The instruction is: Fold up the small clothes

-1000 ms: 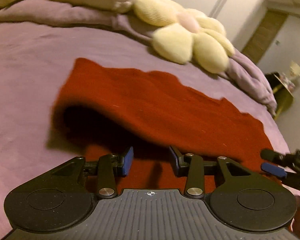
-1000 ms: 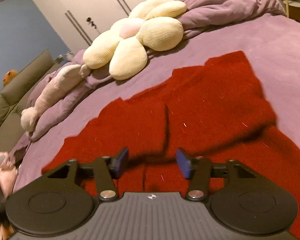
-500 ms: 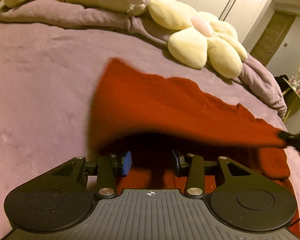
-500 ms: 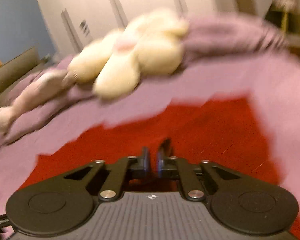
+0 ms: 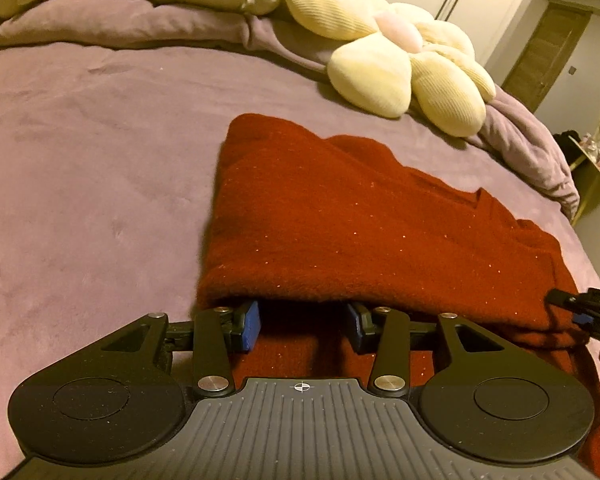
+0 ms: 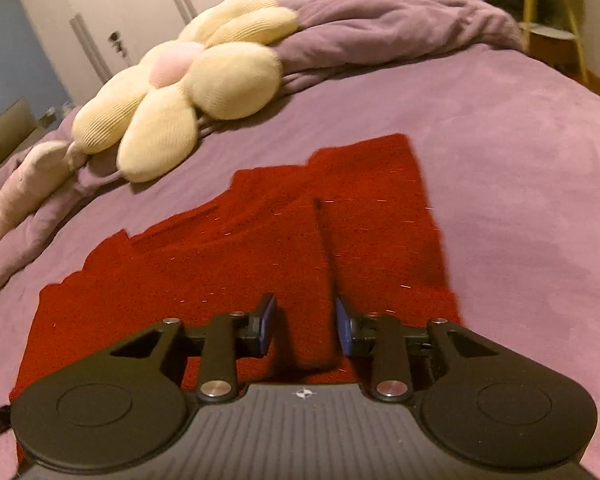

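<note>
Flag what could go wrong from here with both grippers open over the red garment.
1. The red knitted garment has a folded flap whose near edge bulges over the open left gripper; pulling back may drag the fold open.
2. The open right gripper straddles a raised crease; pinching there would likely set a wrinkle.
3. The garment's far edges look stepped and uneven above the purple bedspread, so the next fold may come out crooked.

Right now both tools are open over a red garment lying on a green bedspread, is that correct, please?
Not quite: the bedspread is purple, as the right wrist view shows. The left tool and right tool are open over the red garment.
</note>
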Motion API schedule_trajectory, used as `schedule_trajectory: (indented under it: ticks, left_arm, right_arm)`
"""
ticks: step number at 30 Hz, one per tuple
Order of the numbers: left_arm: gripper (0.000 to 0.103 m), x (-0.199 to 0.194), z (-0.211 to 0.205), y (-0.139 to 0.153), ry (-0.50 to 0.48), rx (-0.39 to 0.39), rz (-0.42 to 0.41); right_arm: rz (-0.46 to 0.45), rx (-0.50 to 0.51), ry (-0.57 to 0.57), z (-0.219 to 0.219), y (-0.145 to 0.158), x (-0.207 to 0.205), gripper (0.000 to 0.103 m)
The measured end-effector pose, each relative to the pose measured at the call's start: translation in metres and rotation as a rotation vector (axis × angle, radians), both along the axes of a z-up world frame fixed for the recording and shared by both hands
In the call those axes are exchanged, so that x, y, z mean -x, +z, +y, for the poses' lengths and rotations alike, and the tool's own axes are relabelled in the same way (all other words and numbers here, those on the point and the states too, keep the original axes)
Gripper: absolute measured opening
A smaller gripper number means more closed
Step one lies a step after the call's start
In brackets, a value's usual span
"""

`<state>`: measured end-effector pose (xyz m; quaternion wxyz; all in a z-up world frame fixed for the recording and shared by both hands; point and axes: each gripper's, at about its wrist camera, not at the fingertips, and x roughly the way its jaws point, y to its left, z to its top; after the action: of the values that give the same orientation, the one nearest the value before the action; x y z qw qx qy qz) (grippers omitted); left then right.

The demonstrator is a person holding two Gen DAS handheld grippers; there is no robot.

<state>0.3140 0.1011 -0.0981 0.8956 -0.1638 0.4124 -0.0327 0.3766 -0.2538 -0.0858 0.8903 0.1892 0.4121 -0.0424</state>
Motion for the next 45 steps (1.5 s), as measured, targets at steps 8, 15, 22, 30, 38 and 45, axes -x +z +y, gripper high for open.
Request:
schedule_trajectory:
  ticks: [8, 15, 22, 30, 38, 45]
  left_arm:
    - [0.055, 0.002, -0.01, 0.009, -0.063, -0.026, -0.008]
    - [0.055, -0.004, -0.027, 0.004, -0.123, -0.067, 0.019]
    - [0.049, -0.006, -0.016, 0.005, -0.074, -0.027, 0.03]
    - [0.084, 0.013, -0.01, 0.047, -0.178, -0.048, -0.035]
    - [0.08, -0.03, -0.052, 0.037, -0.193, -0.118, -0.054]
    - [0.098, -0.044, -0.058, -0.008, -0.21, -0.318, -0.013]
  right_arm:
    - [-0.177, 0.383, 0.047, 0.026, 0.04, 0.004, 0.008]
    - [-0.031, 0.393, -0.023, -0.004, 0.006, -0.006, 0.009]
    - [-0.114, 0.336, 0.019, -0.011, 0.012, 0.008, 0.01]
    - [-0.09, 0.395, -0.115, -0.013, 0.03, 0.015, 0.03]
    - [-0.11, 0.333, 0.13, 0.046, 0.021, 0.002, 0.028]
    - [-0.081, 0.592, 0.194, 0.046, -0.022, 0.008, 0.016]
